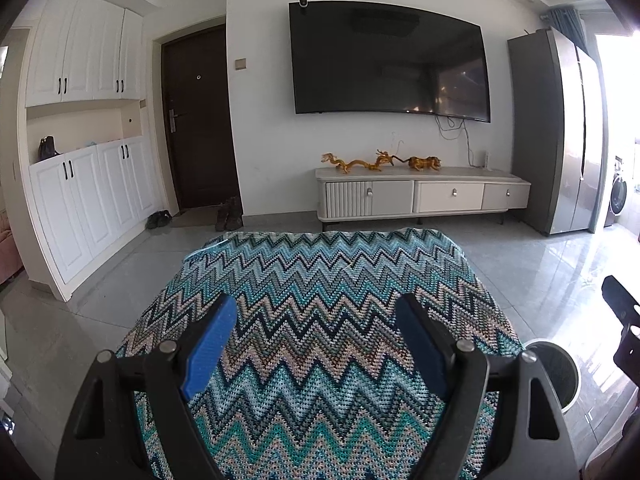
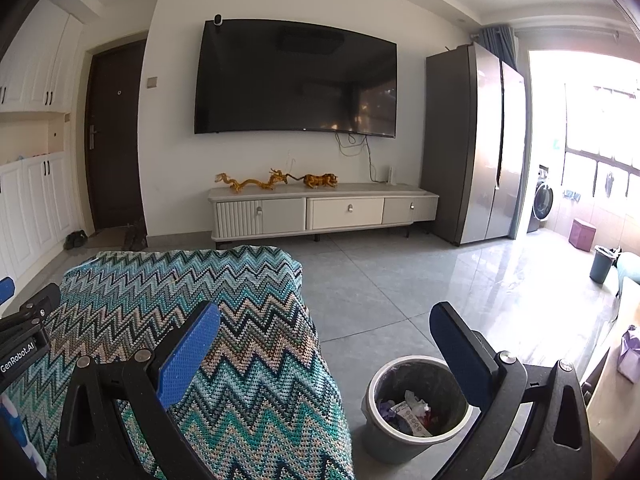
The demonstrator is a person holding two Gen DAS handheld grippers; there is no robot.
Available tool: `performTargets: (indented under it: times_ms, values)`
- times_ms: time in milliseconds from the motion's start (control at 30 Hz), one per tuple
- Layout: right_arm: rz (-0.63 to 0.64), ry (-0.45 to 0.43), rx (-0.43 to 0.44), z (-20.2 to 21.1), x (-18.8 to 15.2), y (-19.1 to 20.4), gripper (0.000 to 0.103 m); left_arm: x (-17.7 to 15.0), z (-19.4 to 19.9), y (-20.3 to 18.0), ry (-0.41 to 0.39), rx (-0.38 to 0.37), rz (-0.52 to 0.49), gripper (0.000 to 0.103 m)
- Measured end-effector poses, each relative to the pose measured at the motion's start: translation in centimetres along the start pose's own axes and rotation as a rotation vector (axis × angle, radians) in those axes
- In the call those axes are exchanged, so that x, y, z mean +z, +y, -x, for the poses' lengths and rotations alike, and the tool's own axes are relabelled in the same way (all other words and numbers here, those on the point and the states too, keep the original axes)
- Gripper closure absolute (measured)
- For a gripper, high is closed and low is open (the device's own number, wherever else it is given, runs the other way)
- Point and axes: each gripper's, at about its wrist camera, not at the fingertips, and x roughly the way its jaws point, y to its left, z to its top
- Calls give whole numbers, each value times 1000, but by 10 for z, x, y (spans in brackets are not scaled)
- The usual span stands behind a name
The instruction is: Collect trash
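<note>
Right wrist view shows the right gripper with its two blue-padded fingers spread wide and nothing between them, held above the edge of a table draped in a teal, blue and beige zigzag-knit cloth. Just beside that table, on the glossy grey tiled floor, stands a round grey plastic waste bin lined with a dark bag; crumpled paper and wrapper trash lies in its bottom. The bin sits below and between the right gripper's fingers in the picture. In the left wrist view the left gripper hangs over the middle of the same cloth, its fingers likewise parted and empty, and the bin's rim shows at the cloth's right side, partly hidden by the right finger. Against the far wall are a large black wall-mounted television, a low white cabinet with golden dragon figurines, and a tall silver refrigerator.
</note>
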Motion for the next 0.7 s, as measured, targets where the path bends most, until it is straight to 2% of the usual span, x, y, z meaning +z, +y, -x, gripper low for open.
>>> performTargets:
  times_ms: [700]
  values:
    - [-3,1,13,-5,-4,12,0,-1,3,8,6,21,4,22]
